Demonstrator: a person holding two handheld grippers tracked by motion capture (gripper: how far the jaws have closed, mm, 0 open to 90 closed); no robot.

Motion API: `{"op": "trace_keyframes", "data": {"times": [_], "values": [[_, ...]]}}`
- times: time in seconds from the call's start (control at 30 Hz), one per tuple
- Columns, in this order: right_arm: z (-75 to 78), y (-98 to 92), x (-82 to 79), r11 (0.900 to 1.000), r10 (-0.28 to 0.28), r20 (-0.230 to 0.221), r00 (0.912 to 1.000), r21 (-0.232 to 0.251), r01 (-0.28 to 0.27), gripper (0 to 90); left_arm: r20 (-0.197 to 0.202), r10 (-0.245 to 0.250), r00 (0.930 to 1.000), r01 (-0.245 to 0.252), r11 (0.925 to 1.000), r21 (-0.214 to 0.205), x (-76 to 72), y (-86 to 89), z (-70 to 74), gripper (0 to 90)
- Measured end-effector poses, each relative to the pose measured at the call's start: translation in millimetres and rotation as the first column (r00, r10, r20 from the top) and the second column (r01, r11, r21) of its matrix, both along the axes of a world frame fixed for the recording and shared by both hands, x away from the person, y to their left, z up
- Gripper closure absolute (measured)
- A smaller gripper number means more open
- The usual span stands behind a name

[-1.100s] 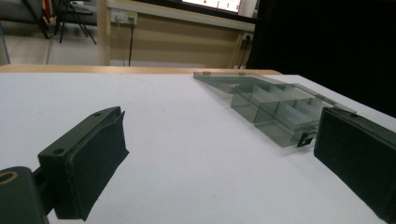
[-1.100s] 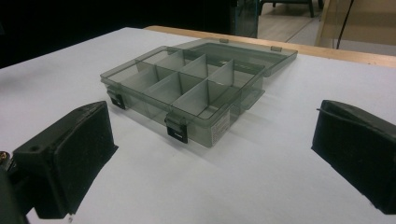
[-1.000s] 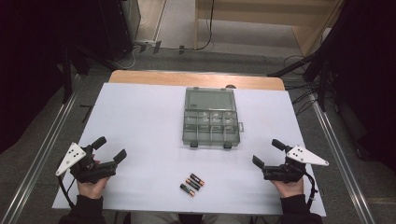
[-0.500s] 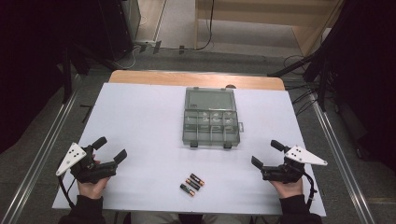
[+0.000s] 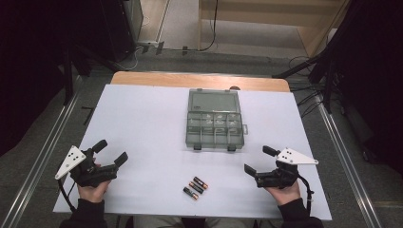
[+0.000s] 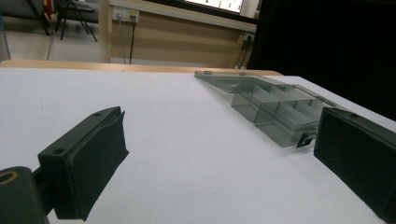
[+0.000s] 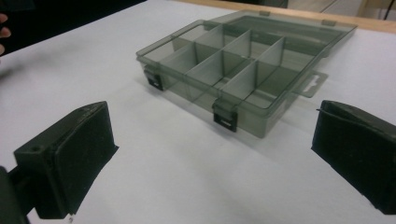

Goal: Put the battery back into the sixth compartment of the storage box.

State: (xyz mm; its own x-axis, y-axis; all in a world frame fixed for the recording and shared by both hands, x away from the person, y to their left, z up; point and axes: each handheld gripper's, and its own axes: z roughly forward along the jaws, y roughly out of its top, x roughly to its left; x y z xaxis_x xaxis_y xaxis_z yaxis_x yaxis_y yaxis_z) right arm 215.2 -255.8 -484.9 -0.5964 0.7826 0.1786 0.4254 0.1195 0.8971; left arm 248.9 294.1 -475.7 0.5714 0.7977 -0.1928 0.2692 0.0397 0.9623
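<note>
Two grippers rest near the desk's [image 5: 142, 118] front corners, the left gripper [image 5: 110, 153] and right gripper [image 5: 256, 160] both with jaws apart and empty. The open plastic box [image 5: 215, 124] lies toward the back edge's middle. Three batteries [image 5: 195, 185] lie by the front edge; they look small, hard and likely to roll, best pinched across the middle.
</note>
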Motion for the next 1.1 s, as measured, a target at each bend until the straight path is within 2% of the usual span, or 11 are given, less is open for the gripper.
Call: {"op": "trace_keyframes", "data": {"times": [0.03,0.13,0.43,0.67,0.93,1.1], "values": [[-0.3,3.9,-0.3,0.9998,0.021,-0.015,0.9997,-0.006,-0.021,0.0,0.003,0.0,1.0,0.0,1.0,0.006,-0.5,-0.3,0.3,2.3],[0.8,7.7,-1.0,0.9992,0.037,-0.025,0.999,-0.01,-0.038,0.0,0.01,-0.007,0.9999,0.007,0.9996,0.026,-0.9,-1.7,0.6,2.3],[2.4,21.3,0.1,0.9972,0.069,-0.054,0.9962,-0.027,-0.07,0.3,0.011,-0.008,0.9999,0.008,0.9996,0.027,-0.8,-1.8,0.6,2.3],[5.0,31.7,3.2,0.9955,0.085,-0.058,0.9947,-0.037,-0.087,0.4,0.01,-0.009,0.9999,0.009,0.9996,0.027,-0.8,-1.8,0.6,2.3],[8.1,45.3,6.3,0.9882,0.114,-0.079,0.9904,-0.094,-0.121,0.4,0.009,-0.013,0.9999,0.012,0.9996,0.027,-0.6,-2.0,0.5,2.3],[9.6,57.3,9.2,0.9807,0.145,-0.101,0.9843,-0.117,-0.157,0.4,0.017,-0.018,0.9997,0.018,0.9997,0.017,-1.1,-1.6,0.9,2.3]]}}
